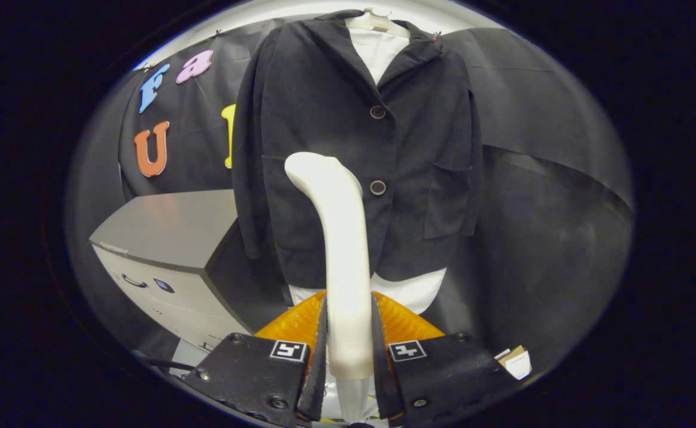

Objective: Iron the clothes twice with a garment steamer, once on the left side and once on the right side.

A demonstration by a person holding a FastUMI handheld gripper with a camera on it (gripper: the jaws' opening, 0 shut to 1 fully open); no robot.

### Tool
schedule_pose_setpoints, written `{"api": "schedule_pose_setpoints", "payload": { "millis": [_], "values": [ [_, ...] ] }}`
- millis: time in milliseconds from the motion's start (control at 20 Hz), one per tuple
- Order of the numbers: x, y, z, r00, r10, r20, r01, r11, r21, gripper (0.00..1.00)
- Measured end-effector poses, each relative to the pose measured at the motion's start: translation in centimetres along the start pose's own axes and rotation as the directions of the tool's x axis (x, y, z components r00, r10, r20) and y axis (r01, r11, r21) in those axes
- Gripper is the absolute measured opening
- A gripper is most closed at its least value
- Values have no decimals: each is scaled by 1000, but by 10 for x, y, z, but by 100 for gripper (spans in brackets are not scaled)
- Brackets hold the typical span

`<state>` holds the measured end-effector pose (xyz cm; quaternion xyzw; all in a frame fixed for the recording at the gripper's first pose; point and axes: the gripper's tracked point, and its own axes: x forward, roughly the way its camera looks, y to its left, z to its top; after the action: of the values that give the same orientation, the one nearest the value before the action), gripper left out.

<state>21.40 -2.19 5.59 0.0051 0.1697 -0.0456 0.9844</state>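
The claw (348,351) is seen pinching the handle of a white garment steamer (339,238), with one finger pressed against each side of the handle near its lower end. The steamer is held upright between the fingers, its shaft rising ahead of them and its head curving over toward the left at the top. The head is positioned in front of the lower left half of a dark jacket (360,148), beside the lower of its two buttons (378,188); whether the head touches the fabric cannot be told. The jacket is hung on a white hanger (378,21) against the black cloth wall of the booth, buttoned closed, with a patch pocket (446,199) visible on its right half. A white shirt (378,50) is worn beneath it, shown at the open collar and again below the jacket's hem. To the left of the jacket, a grey cabinet (163,249) with a drawer handle on its front is noted, standing near the jacket's left sleeve. A small white and brown tag (516,361) is observed just beyond the right finger's housing.
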Motion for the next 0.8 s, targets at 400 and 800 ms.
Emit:
{"api": "schedule_pose_setpoints", "payload": {
  "millis": [400,800],
  "values": [
    [8,0,-37,997,-3,-75,3,1000,-2,37],
    [15,-1,-57,992,4,-125,-4,1000,-1,37]
  ]
}}
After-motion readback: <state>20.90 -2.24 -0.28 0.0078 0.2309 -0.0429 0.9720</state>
